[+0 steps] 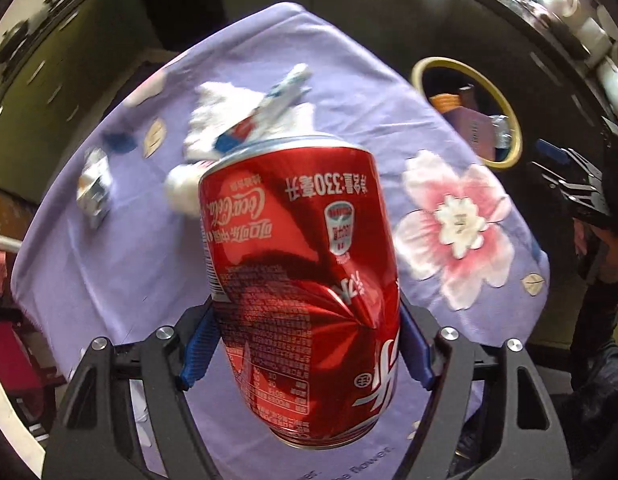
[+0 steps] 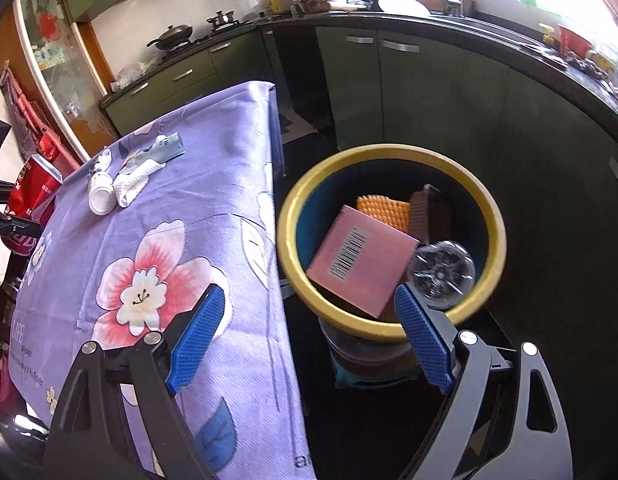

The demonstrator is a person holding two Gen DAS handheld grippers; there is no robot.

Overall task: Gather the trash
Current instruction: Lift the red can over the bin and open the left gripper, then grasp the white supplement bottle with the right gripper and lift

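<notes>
Left tongs (image 1: 309,344) pinch a dented red can (image 1: 297,264), hiding the lilac-clothed counter (image 1: 109,272); right tongs (image 2: 309,336) spread, empty.

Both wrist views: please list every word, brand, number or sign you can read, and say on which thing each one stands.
"Coca-Cola", seen upside down: on the dented red can held in the left gripper.
"330", upside down, among Chinese characters: same can.
Fine print on the can: too small to read.
"LIFE" and "a flower": printed on the purple floral tablecloth.
Barcode, digits unreadable: on the pink box in the yellow-rimmed bin.
Flat wrapper on the cloth: print blurred.
</notes>
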